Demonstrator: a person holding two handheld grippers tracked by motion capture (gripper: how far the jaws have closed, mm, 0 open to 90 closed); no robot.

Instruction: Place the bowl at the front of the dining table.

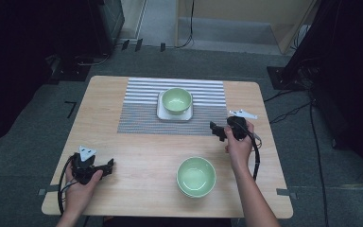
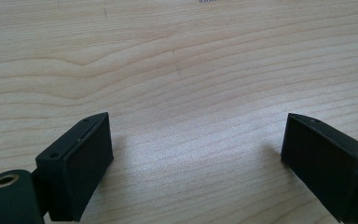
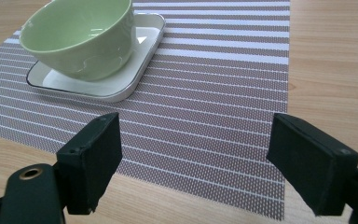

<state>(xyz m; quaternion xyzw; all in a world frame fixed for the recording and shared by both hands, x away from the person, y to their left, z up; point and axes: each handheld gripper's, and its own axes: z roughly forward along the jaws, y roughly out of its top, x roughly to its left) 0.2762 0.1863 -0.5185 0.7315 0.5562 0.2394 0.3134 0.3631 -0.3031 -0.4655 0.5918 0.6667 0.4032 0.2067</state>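
**Spotter:** Green bowls, two of them. From the high view you have one bowl on a white plate at the middle of the striped mat, and a second bowl on bare wood near your edge of the table, just left of your right forearm.

**Operator:** Where do my grippers sit?

**Spotter:** Your right gripper is at the mat's right edge, pointing left toward the plate. Your left gripper is low at the front left, well apart from both bowls.

**Operator:** What does the right gripper view add?

**Spotter:** It brings the far bowl close: you see it resting inside the plate, whose rim is raised, with the mat running under both. Your right gripper has its jaws spread wide, nothing between them but mat and a strip of wood. The near bowl lies outside that picture.

**Operator:** And the left gripper view?

**Spotter:** You get plain wood grain of the table, and your left gripper with jaws wide apart and empty, close over the surface. A sliver of the mat peeks at the top edge. The high view is too small to judge either jaw gap; the two gripper views settle it.
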